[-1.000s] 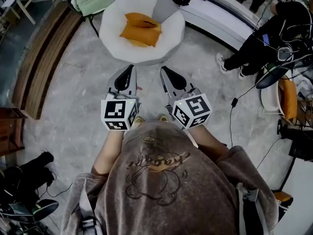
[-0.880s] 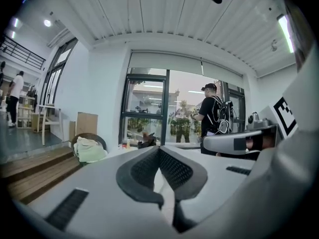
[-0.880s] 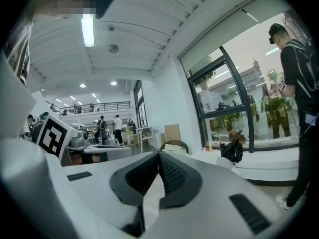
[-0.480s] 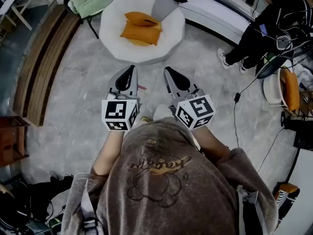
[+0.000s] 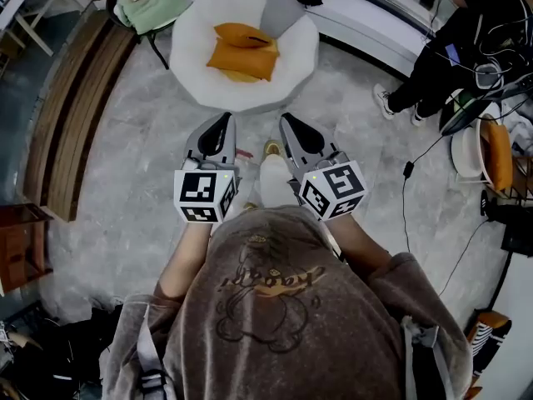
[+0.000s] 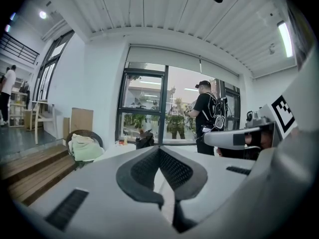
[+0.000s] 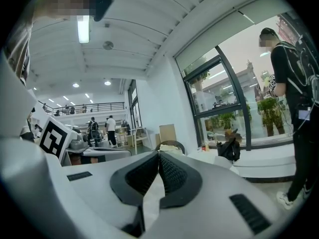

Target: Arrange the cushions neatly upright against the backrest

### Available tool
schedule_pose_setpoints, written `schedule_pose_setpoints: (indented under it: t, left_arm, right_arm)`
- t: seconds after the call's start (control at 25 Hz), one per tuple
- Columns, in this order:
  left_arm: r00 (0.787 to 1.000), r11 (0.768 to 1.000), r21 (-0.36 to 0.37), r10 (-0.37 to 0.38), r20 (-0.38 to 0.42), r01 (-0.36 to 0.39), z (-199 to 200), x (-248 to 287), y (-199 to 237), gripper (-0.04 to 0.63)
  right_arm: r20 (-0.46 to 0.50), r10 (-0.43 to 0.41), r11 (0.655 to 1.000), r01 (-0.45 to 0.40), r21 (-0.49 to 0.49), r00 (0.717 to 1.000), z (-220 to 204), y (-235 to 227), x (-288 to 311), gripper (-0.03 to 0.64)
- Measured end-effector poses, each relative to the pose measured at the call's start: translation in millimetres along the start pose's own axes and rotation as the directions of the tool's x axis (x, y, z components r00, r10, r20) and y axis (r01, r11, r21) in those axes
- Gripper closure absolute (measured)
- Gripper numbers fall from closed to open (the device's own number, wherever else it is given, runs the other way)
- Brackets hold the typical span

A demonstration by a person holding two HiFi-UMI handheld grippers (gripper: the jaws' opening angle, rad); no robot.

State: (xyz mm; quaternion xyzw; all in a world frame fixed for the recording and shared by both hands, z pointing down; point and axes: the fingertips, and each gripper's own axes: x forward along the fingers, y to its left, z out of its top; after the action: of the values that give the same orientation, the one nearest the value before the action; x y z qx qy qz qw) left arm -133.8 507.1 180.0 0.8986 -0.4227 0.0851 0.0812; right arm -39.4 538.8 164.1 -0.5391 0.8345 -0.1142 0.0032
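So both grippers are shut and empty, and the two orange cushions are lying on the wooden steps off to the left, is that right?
Not quite. The two orange cushions lie on the white round chair straight ahead, as the head view shows. The rest holds: the left gripper and the right gripper are both shut and empty.

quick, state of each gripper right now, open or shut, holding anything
left gripper: shut, jaws together, nothing between them
right gripper: shut, jaws together, nothing between them
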Motion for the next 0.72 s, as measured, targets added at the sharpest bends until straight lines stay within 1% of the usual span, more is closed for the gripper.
schedule_pose_setpoints:
  t: [0.44,0.72]
  left_arm:
    - [1.000,1.000,-0.015,-0.007,-0.030,0.007,1,50,28,0.591]
    - [0.999,1.000,-0.013,-0.001,-0.047,0.000,15,98,50,0.591]
  right_arm:
    - [-0.018,-0.024,1.000,0.024,0.010,1.000,5,-41,48,0.597]
    - [-0.030,-0.004,1.000,0.005,0.014,1.000,20,-75,91,0.597]
